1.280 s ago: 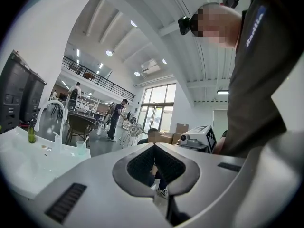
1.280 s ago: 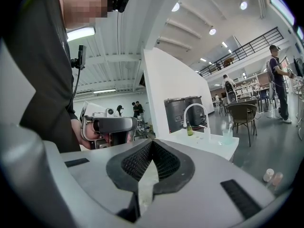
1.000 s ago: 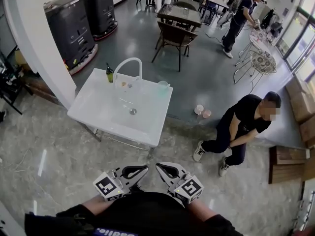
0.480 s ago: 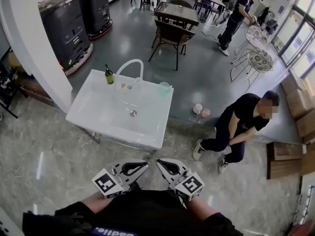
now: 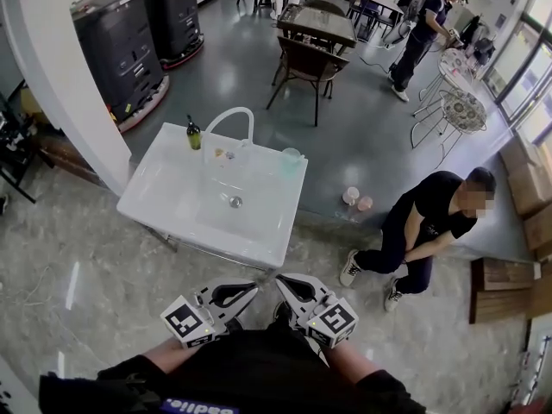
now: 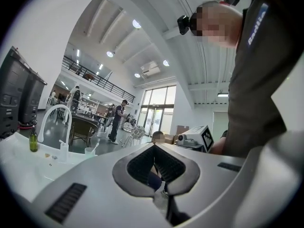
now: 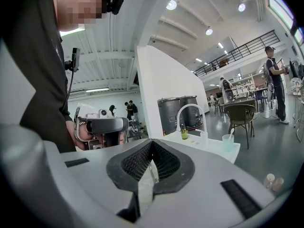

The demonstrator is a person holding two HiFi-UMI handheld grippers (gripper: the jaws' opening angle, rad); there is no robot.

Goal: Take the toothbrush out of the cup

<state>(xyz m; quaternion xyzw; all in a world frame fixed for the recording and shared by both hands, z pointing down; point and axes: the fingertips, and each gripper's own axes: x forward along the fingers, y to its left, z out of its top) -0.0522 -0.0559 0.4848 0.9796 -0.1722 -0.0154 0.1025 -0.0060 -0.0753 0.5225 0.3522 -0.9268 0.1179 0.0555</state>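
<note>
While left claw [image 6: 155, 144] and right claw [image 7: 152, 140] sit closed, empty, toothbrush [image 7: 231, 131] tiny in cup [image 7: 228, 143]

Bright daylight all round for you there: it poured in from the tall windows [image 5: 528, 54] on the right and laid pale glare across the glossy grey floor [image 5: 345, 128]. The white sink [image 5: 164, 192] sat close to washed out. In the gripper views, round ceiling lamps [image 6: 137, 23] burned as hot spots, the corners went black, and straight lines bowed hard at the edges. Up close, your left gripper [image 6: 154, 145] and right gripper [image 7: 151, 142] were soft and out of focus. Shadows were faint.
</note>
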